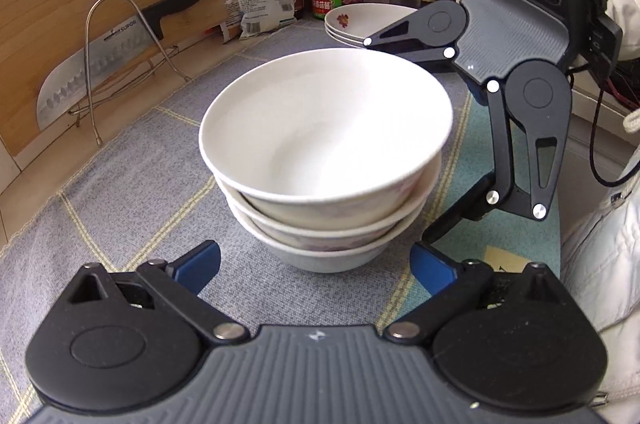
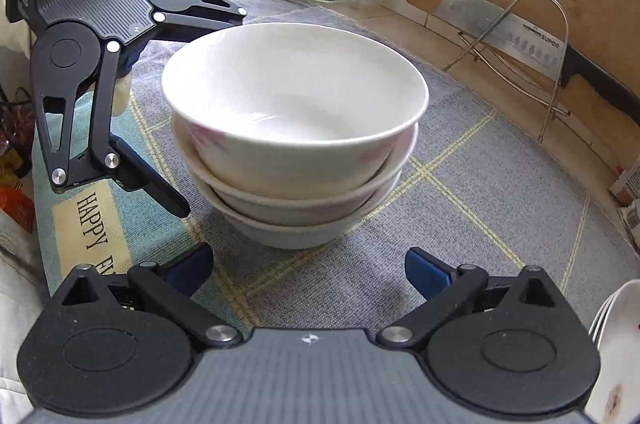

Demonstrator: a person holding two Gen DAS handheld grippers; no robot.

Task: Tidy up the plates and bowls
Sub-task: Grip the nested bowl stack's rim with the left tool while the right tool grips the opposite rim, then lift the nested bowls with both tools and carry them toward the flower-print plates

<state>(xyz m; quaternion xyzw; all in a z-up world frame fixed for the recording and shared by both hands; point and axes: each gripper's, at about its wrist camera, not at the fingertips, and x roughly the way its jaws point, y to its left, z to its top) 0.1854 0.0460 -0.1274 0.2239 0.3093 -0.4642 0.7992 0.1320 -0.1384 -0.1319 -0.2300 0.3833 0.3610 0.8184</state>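
Left gripper (image 1: 316, 266): fingers spread, empty.
Right gripper (image 2: 308, 264): fingers spread, empty.
Bowl stack (image 1: 324, 159): ahead of both fingers; lower bowls mostly hidden.
Plates (image 2: 616, 356): cut off.

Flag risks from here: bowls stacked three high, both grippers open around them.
1. The top bowl sits tilted in the bowl stack; a bump could slide it off.
2. Right gripper and left gripper flank the stack closely; uneven closing may tip it.
3. The plates lie just behind.

Two wrist fisheyes, close, angled down from opposite sides, sharing the bowl stack (image 1: 326, 159) and mat (image 2: 500, 183)
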